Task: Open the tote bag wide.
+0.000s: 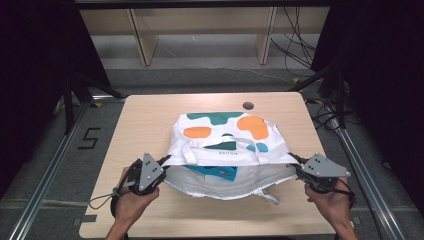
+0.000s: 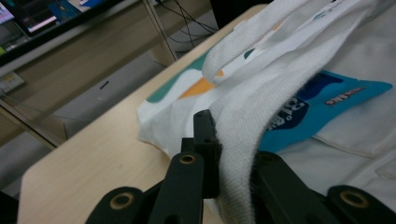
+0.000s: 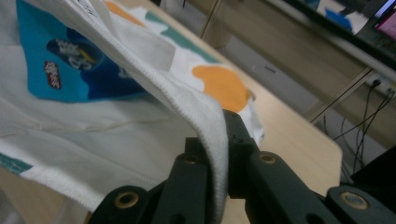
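Folding looks to be the step in hand: a white tote bag point(image 1: 227, 150) printed with orange and teal blotches lies in the middle of the counter point(image 1: 145, 115), and its upper layer is lifted at the near edge by both tools. At the bag's near left corner the left gripper point(image 1: 162, 162) has its fingers point(image 2: 205, 140) clenched on the thick ribbed hem, and at the near right corner the right gripper point(image 1: 295, 165) pinches the same hem (white fabric runs straight down between its fingers point(image 3: 238, 135)). My judgement is that the next move calls for carrying both corners together, level and at one pace, so the layer stays taut and does not twist. From above, the bag's whole outline and a strap trailing off its near edge can be read; the two gripper views instead give the weave of the hem and a blue printed packet point(image 2: 322, 100) lying inside the bag under the raised layer.
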